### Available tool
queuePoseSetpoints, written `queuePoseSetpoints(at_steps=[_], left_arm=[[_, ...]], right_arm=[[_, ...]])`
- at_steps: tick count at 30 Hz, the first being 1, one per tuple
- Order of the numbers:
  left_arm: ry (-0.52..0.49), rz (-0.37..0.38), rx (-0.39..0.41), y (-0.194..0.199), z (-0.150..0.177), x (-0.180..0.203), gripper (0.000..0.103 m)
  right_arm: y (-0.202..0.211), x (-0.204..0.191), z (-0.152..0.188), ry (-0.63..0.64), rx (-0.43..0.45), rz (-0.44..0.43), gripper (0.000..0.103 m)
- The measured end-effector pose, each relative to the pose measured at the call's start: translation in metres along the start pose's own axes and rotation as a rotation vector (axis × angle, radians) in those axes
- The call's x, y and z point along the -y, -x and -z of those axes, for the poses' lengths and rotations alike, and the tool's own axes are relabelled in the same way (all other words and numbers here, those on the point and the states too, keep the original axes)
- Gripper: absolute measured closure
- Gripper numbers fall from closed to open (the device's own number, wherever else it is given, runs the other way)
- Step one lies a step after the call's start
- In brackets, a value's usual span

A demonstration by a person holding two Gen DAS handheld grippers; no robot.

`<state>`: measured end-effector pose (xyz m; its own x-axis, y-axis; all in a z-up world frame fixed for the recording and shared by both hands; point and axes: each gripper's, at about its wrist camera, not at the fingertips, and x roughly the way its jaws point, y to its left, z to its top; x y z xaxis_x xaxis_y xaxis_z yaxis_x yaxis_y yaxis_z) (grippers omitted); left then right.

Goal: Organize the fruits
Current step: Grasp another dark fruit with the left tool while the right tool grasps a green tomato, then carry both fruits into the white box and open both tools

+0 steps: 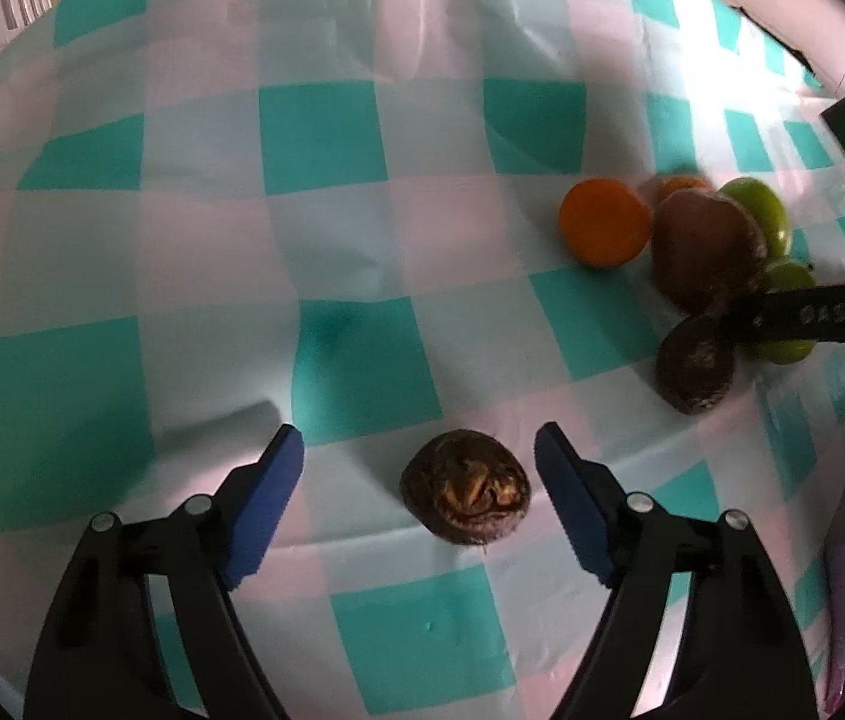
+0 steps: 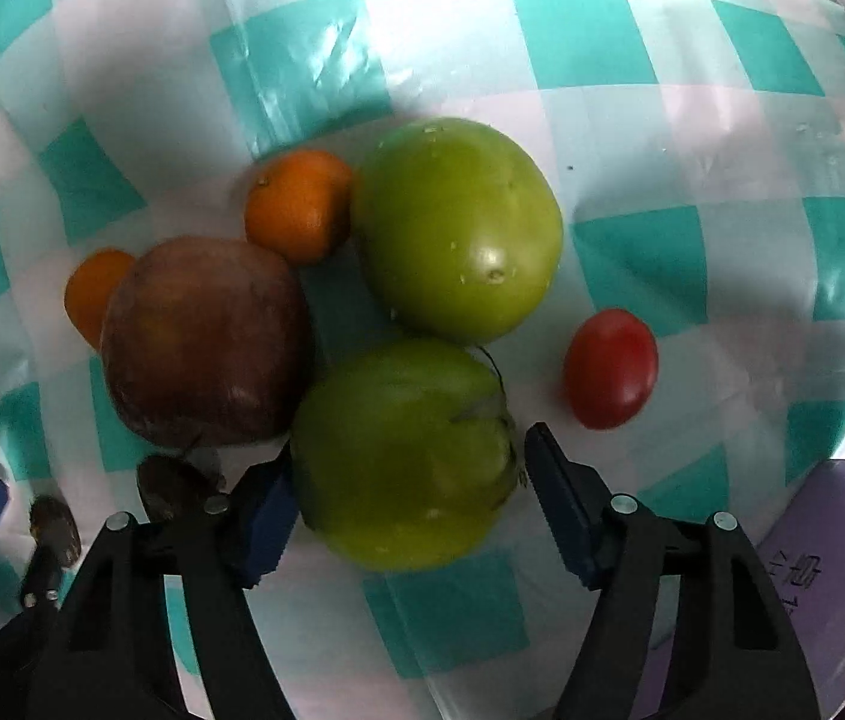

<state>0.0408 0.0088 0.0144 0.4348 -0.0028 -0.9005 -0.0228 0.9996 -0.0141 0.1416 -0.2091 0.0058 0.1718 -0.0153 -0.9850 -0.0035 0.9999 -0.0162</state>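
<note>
My left gripper (image 1: 419, 450) is open, its blue pads either side of a small dark wrinkled fruit (image 1: 465, 494) lying on the checked cloth, not touching it. To the right lies a cluster: an orange (image 1: 604, 222), a large brown-red fruit (image 1: 705, 249), another dark wrinkled fruit (image 1: 697, 363) and green fruits (image 1: 761, 210). My right gripper (image 2: 407, 450) is open around the near green fruit (image 2: 404, 456); the left pad touches it, the right pad stands just clear. Beyond lie a second green fruit (image 2: 458, 228), two oranges (image 2: 296, 204), the brown-red fruit (image 2: 206, 342) and a small red tomato (image 2: 611, 366).
A teal, pink and white checked tablecloth (image 1: 326, 138) covers the table. The right gripper's black finger (image 1: 812, 318) reaches in at the right of the left wrist view. A purple surface (image 2: 830, 570) lies at the lower right past the cloth's edge.
</note>
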Motion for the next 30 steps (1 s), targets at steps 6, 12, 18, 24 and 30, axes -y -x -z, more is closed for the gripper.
queuePoseSetpoints(at_steps=[6, 12, 18, 24, 30], left_arm=[[-0.039, -0.010, 0.021, -0.003, 0.008, 0.005, 0.033], [-0.054, 0.000, -0.002, 0.001, 0.005, 0.009, 0.061], [-0.021, 0.004, -0.030, 0.015, 0.022, 0.001, 0.061], [0.004, 0.001, -0.034, 0.042, 0.051, 0.002, 0.061], [0.045, -0.033, -0.027, 0.066, 0.087, 0.009, 0.061]], right_arm=[[0.006, -0.002, 0.005, 0.020, 0.018, -0.022, 0.045], [0.008, 0.004, 0.028, -0.078, -0.008, -0.069, 0.045], [0.024, -0.006, 0.064, -0.092, -0.020, -0.126, 0.045], [0.040, -0.025, 0.111, 0.002, -0.035, -0.155, 0.045], [0.066, -0.039, 0.167, 0.103, -0.040, -0.192, 0.045]])
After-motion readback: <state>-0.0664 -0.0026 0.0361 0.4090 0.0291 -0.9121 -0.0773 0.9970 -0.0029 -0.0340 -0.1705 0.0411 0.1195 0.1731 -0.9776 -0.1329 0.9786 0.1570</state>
